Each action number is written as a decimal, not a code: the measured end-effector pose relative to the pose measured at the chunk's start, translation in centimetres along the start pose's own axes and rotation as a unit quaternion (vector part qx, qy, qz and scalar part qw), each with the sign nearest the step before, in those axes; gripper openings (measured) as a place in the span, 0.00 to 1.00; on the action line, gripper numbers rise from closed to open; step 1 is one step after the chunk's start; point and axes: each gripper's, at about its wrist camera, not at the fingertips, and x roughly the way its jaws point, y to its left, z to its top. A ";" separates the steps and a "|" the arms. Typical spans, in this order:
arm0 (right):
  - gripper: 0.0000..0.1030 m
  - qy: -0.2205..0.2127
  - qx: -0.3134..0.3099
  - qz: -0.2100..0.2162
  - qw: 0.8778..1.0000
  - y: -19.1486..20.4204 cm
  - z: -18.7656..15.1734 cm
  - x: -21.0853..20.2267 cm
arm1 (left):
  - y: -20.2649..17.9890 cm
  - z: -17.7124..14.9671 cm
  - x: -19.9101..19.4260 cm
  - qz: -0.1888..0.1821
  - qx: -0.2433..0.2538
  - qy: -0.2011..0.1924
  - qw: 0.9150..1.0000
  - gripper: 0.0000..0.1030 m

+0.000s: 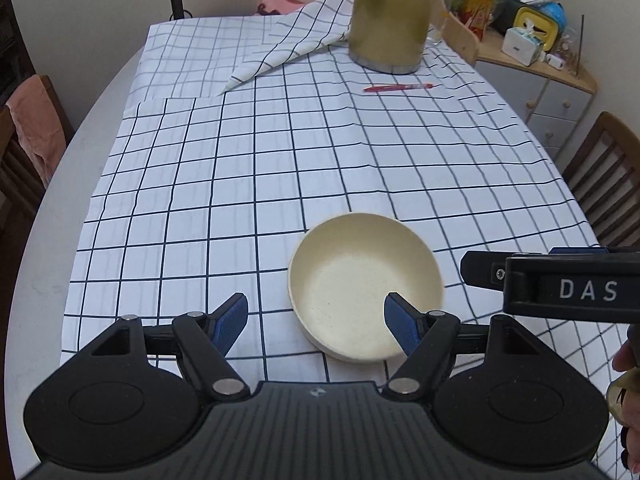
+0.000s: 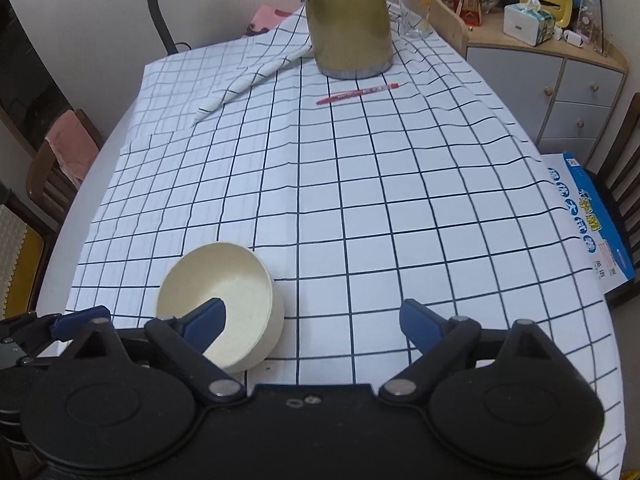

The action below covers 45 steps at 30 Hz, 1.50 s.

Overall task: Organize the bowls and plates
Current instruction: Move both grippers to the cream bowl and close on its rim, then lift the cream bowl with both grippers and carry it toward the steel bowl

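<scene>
From the left wrist, the left tongs (image 1: 316, 322) are spread wide and hold nothing. The cream bowl (image 1: 366, 286) sits upright near the near edge of the worktop (image 1: 52, 208), on the checked cloth (image 1: 248, 184); the right-hand fingertip (image 1: 402, 328) overlaps the bowl's near rim, though I cannot tell if it touches. The right tongs (image 1: 472, 270) show at the right edge, side on. Toward the far edge stand a gold kettle (image 1: 388, 16) and a red pen (image 1: 398, 87).

From the right wrist, the right tongs (image 2: 312, 320) are also released and empty — the bowl (image 2: 218, 304) lies to their left, with one fingertip (image 2: 208, 322) in front of its hollow. The kettle (image 2: 346, 20), pen (image 2: 358, 93) and a glass (image 2: 414, 6) sit by the far edge.

No plates appear, so this looks like the approach to a first pick-up. Next, one pair of tongs needs to straddle the bowl's rim and close on it.
</scene>
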 end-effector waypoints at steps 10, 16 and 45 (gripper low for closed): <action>0.71 0.027 0.005 0.003 1.000 0.9 0.8 4.3 | 1.3 0.8 3.7 0.013 -0.021 0.025 0.999 0.72; 0.51 0.032 -0.005 -0.002 0.999 1.7 0.6 5.4 | 1.0 0.5 4.4 0.016 -0.006 0.025 1.000 0.64; 0.05 0.034 -0.026 -0.031 0.999 2.9 -1.6 2.1 | -1.0 -1.2 0.9 -0.008 0.028 0.036 0.999 0.07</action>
